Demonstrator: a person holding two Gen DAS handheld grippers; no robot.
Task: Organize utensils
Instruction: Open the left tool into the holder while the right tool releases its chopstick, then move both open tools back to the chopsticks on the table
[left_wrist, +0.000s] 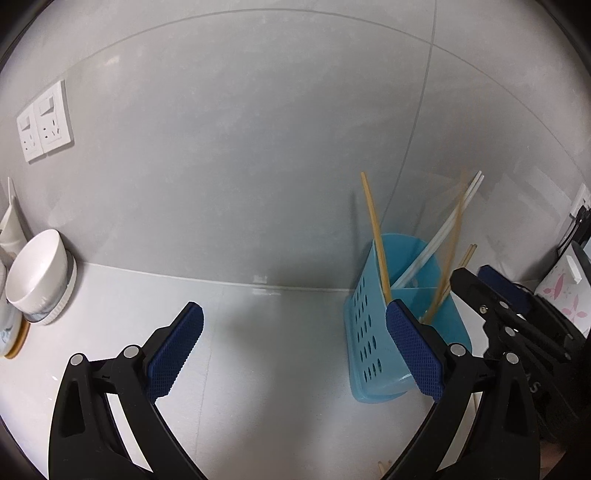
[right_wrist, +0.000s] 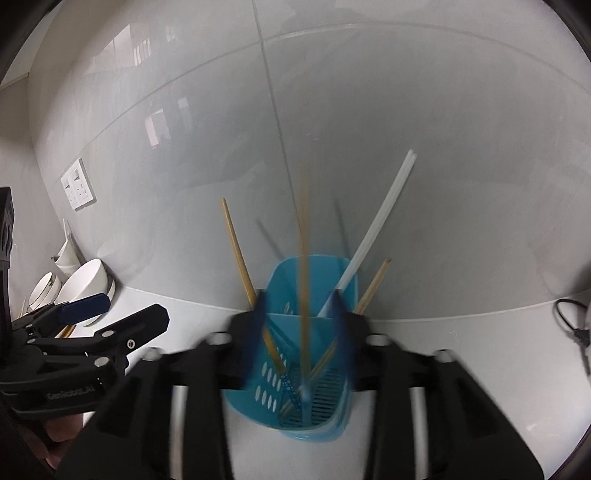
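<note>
A blue perforated utensil holder (left_wrist: 364, 332) (right_wrist: 258, 384) stands on the white counter against the tiled wall. Wooden chopsticks (right_wrist: 236, 247) and a white pair (right_wrist: 376, 221) lean in it. My right gripper (right_wrist: 301, 314) hovers just above the holder's rim, open. A blurred wooden chopstick (right_wrist: 303, 258) stands upright between the fingers with its tip down in the holder, and the pads do not press on it. My left gripper (left_wrist: 295, 332) is open with nothing in it, left of the holder. The right gripper (left_wrist: 476, 275) shows beside the holder in the left wrist view.
White bowls (left_wrist: 37, 273) are stacked at the far left by the wall. Wall sockets (left_wrist: 44, 125) sit above them. A box with pink prints (left_wrist: 561, 291) stands at the right. A black cable (right_wrist: 576, 325) lies on the counter's right. Wooden stick ends (left_wrist: 384, 467) show at the bottom edge.
</note>
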